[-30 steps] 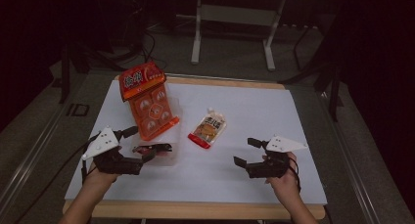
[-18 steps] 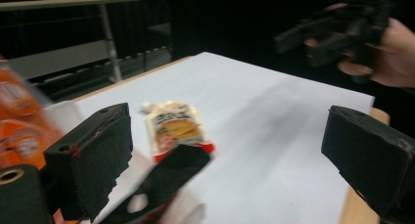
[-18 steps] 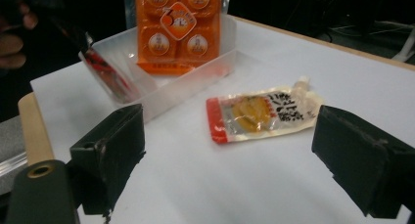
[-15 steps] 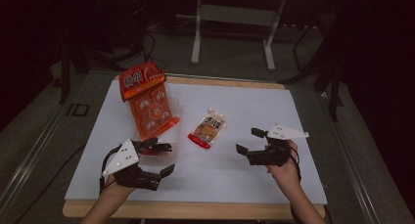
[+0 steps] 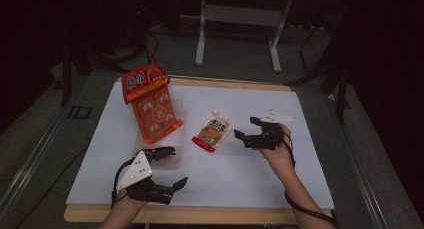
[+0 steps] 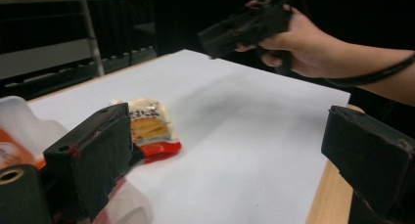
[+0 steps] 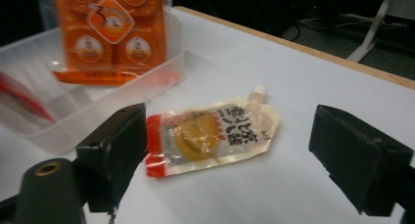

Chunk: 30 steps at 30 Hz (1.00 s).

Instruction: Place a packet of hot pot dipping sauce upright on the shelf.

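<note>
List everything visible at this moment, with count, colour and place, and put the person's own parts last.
Table: one, white top with wooden edge, centre.
Clear plastic tray: one, transparent, left part of the table.
Snack pack: one, orange, leaning in the tray with its top toward the far edge.
Spout pouch: one, cream with a red bottom edge, flat on the table centre.
Metal stand: one, grey, on the floor beyond the table.
Left gripper: one, black, jaws open, near front edge.
Right gripper: one, black, jaws open, right of the pouch.
Hands: two, each holding a gripper.
</note>
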### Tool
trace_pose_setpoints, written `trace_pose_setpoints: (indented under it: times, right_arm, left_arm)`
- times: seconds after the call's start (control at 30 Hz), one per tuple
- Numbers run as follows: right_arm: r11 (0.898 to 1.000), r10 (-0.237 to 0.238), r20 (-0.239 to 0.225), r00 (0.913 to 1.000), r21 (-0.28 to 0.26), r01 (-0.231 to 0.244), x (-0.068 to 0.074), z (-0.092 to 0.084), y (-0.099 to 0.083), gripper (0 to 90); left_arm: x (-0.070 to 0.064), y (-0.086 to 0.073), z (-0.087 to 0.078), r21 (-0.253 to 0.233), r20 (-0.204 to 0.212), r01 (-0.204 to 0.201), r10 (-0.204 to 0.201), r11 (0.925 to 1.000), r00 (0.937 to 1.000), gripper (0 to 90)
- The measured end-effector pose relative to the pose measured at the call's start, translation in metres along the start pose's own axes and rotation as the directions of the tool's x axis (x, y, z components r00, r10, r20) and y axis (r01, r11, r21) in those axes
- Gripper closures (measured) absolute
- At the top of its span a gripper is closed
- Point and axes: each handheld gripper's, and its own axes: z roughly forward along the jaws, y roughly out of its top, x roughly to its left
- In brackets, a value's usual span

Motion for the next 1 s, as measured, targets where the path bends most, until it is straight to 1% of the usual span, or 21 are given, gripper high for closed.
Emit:
trace_pose_setpoints:
  times: [0.17, 0.23, 0.27, 0.3, 0.4, 0.43, 0.47, 0.63, 0.8, 0.93, 1.0]
  right_arm:
    - [1.0, 0.009, 0.014, 0.9999, 0.029, -0.01, -0.007, 0.022, 0.0, 15.2]
    - [0.999, 0.015, 0.022, 0.9996, 0.035, -0.016, -0.01, 0.03, 0.0, 16.0]
    - [0.999, 0.027, 0.021, 0.9994, 0.037, -0.028, -0.013, 0.037, 0.0, 17.7]
    - [0.999, 0.027, 0.021, 0.9994, 0.037, -0.028, -0.013, 0.037, 0.0, 17.7]
    - [0.998, 0.033, 0.025, 0.9991, 0.053, -0.035, -0.016, 0.047, -0.002, 17.7]
    - [0.998, 0.03, 0.035, 0.9989, 0.06, -0.032, -0.017, 0.05, -0.002, 19.0]
    - [0.997, 0.033, 0.04, 0.9986, 0.065, -0.036, -0.018, 0.052, -0.002, 20.8]
    - [0.995, 0.06, 0.054, 0.9967, 0.075, -0.064, -0.025, 0.063, -0.003, 21.8]
    - [0.992, 0.076, 0.067, 0.9949, 0.097, -0.082, -0.032, 0.074, -0.004, 23.8]
    - [0.988, 0.096, 0.08, 0.9922, 0.115, -0.105, -0.038, 0.08, -0.006, 28.8]
    - [0.985, 0.112, 0.077, 0.9907, 0.126, -0.121, -0.04, 0.083, -0.007, 31.5]
  left_arm:
    - [-0.004, -0.005, 0.005, 0.009, 0.02, 0.007, -0.008, 0.9999, 0.9998, 5.4]
    - [-0.005, -0.006, 0.005, 0.011, 0.017, 0.002, -0.002, 0.9999, 0.9999, 5.4]
    - [-0.006, -0.006, 0.005, 0.008, 0.016, 0.004, -0.004, 1.0, 0.9999, 5.3]
    - [-0.007, -0.006, 0.005, 0.013, 0.017, 0.005, -0.005, 0.9999, 0.9998, 5.3]
    - [-0.009, -0.006, 0.005, 0.009, 0.024, 0.008, -0.009, 0.9999, 0.9997, 5.3]
    - [-0.01, -0.006, 0.005, 0.01, 0.026, 0.005, -0.006, 0.9999, 0.9996, 5.3]
    - [-0.01, -0.006, 0.005, 0.006, 0.028, 0.004, -0.004, 1.0, 0.9996, 5.3]
    - [-0.013, -0.007, 0.007, 0.019, 0.038, -0.006, 0.005, 0.9998, 0.9992, 5.3]
    - [-0.015, -0.007, 0.008, 0.022, 0.049, -0.012, 0.011, 0.9997, 0.9988, 5.3]
    - [-0.013, -0.005, 0.007, 0.019, 0.061, -0.02, 0.019, 0.9996, 0.998, 5.3]
    - [-0.012, -0.004, 0.005, 0.01, 0.064, -0.013, 0.012, 0.9999, 0.9979, 5.3]
